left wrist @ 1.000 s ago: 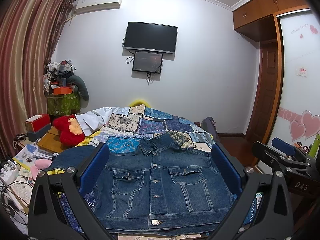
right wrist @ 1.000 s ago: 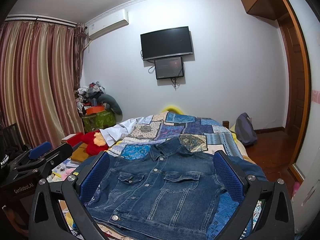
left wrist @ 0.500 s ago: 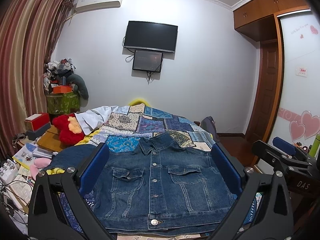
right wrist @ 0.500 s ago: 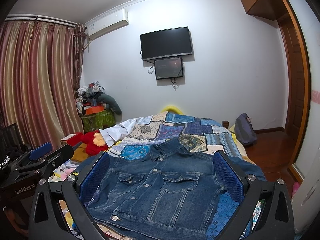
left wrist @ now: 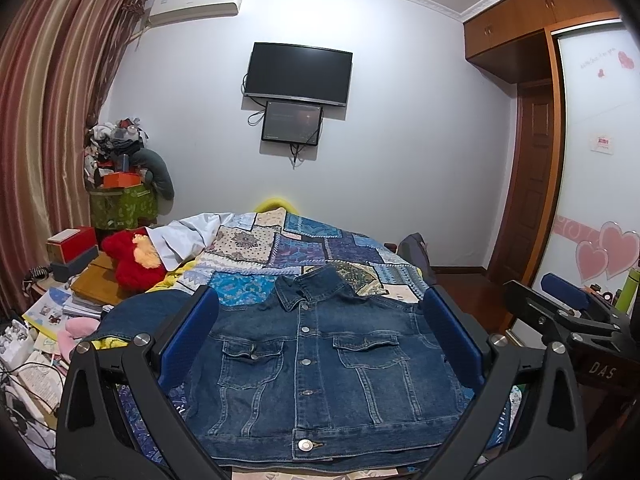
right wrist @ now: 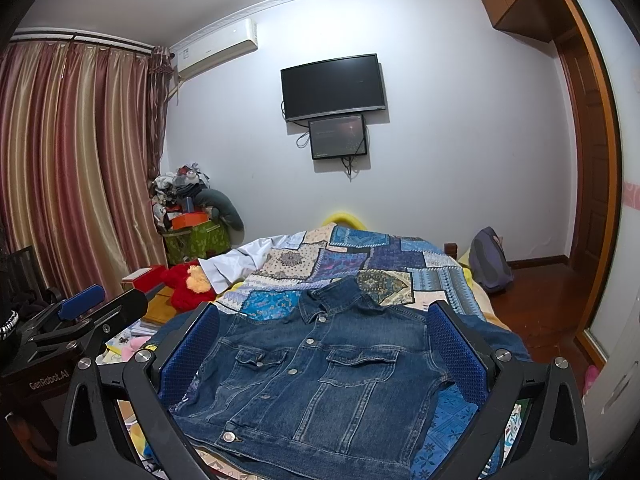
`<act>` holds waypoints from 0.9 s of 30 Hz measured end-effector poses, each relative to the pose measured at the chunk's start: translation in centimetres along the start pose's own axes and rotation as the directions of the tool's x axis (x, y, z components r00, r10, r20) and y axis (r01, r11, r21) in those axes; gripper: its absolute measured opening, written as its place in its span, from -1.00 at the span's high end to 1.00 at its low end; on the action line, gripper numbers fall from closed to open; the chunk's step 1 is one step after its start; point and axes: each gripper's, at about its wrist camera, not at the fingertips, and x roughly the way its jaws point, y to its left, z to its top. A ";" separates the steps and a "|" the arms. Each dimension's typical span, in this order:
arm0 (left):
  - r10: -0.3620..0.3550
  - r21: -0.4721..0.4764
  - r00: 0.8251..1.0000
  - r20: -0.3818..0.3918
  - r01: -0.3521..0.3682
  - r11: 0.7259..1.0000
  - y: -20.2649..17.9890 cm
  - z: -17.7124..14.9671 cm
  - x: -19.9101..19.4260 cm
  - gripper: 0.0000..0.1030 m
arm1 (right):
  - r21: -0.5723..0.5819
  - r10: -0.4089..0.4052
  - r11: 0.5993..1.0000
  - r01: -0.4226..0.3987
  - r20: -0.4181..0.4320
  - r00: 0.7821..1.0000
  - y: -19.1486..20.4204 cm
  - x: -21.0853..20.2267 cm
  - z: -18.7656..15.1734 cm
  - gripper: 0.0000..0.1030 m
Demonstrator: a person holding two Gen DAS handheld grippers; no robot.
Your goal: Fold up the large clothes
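While both grippers hang above the near end of the bed point(left wrist: 304, 240), nothing has been folded: the denim jacket point(left wrist: 320, 356) lies spread flat, front up and buttoned, so I judge this to be the very start, the approach before a first grasp. The left gripper point(left wrist: 320, 344) has its blue pads spread wide, empty, level with the jacket's sides; the right gripper point(right wrist: 320, 352) is likewise gaping and holds nothing. Neither touches the cloth as far as I can tell.

The jacket rests on the patchwork quilt point(right wrist: 360, 256), collar toward the wall with the television point(left wrist: 298, 72), hem toward the cameras. One sleeve point(left wrist: 140, 316) reaches out past the jacket's left side toward the bed's edge; the other point(right wrist: 496, 336) trails off the right side. Next, I expect each gripper must drop to a sleeve or shoulder, pinch the thick denim firmly, and carry it inward over the chest.

It is dark blue with paler seams, two flapped chest pockets and metal buttons, stiff-looking and nearly unwrinkled.
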 end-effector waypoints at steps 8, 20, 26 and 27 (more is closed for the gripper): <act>0.000 -0.001 1.000 -0.002 0.000 1.000 0.0 0.0 0.0 -1.00 | 0.000 0.000 1.000 0.000 0.000 1.000 0.0 0.1 0.0 -1.00; 0.005 -0.003 1.000 -0.007 -0.005 1.000 0.1 -0.1 0.5 -1.00 | 0.004 -0.004 1.000 0.004 -0.010 1.000 -0.7 0.3 -0.2 -1.00; 0.031 -0.020 0.999 -0.031 -0.031 0.999 1.3 0.1 1.8 -1.00 | 0.001 -0.015 1.000 0.015 -0.029 0.999 -1.1 2.3 -1.1 -1.00; 0.046 -0.024 0.998 -0.031 -0.046 0.999 1.7 0.3 2.2 -1.00 | 0.004 -0.015 1.000 0.015 -0.034 0.999 -1.1 2.6 -1.1 -1.00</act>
